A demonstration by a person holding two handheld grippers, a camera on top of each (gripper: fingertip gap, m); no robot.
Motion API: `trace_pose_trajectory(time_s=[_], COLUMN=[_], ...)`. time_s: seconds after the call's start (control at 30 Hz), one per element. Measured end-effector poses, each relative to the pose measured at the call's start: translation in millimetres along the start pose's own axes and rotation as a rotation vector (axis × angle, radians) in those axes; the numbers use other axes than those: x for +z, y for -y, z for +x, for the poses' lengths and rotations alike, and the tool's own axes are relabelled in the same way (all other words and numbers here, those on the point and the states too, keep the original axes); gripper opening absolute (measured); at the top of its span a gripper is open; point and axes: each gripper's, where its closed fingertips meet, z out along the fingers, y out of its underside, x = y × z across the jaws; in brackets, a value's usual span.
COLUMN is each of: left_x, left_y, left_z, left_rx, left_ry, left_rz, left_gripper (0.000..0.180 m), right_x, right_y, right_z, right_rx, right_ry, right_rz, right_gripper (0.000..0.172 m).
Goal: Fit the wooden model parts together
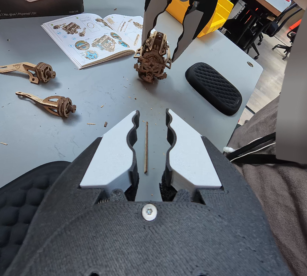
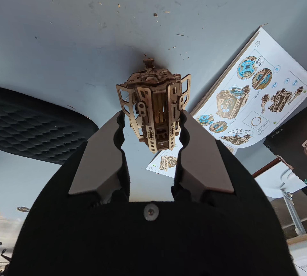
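Wooden model body [image 2: 153, 107] stood on end on grey table [image 1: 99, 95], near open instruction booklet [image 1: 93, 38]. We observed right gripper [image 2: 152, 117] straddling it from above, jaws wide; pad contact could not be confirmed. Left gripper [image 1: 151, 113] sat low at near edge, jaws narrow, gripping nothing; thin wooden rod [image 1: 146, 146] lay on table between fingers. Two wheel-arm subassemblies [image 1: 41, 72] [image 1: 56, 105] lay left. Black padded rest [image 1: 214, 87] lay right.

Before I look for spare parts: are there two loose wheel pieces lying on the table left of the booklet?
Yes: two wooden wheel pieces lie on the grey table, down-left of the open booklet.
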Motion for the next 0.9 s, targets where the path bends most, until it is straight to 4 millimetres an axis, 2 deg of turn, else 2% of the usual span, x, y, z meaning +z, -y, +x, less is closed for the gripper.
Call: trace_pose_trajectory(time_s=[0.23, 0.47, 0.53, 0.63, 0.77, 0.9], left_x=[-7, -11, -14, -21, -25, -9], left_y=[1, 0, 0, 2, 6, 12], left_z=[2, 0, -2, -9, -17, -14], left_rx=[-0.001, -0.002, -0.007, -0.019, -0.011, 0.008], left_ry=[-0.006, -0.011, -0.01, -0.008, -0.008, -0.038], left_rz=[0.028, 0.049, 0.063, 0.083, 0.092, 0.093], left_gripper=[0.03, 0.031, 0.031, 0.031, 0.033, 0.047], right_x=[-2, -4, -12, -34, -61, -75], right_y=[2, 7, 7, 6, -10, -26], right_z=[-6, -10, -8, -6, -6, -11], right_rx=[0.144, 0.229, 0.264, 0.355, 0.435, 0.521], right_ry=[0.015, -0.024, -0.066, -0.144, -0.319, -0.482], right_rz=[0.05, 0.153, 0.202, 0.34, 0.551, 0.794], right_gripper=[0.063, 0.076, 0.079, 0.079, 0.086, 0.09])
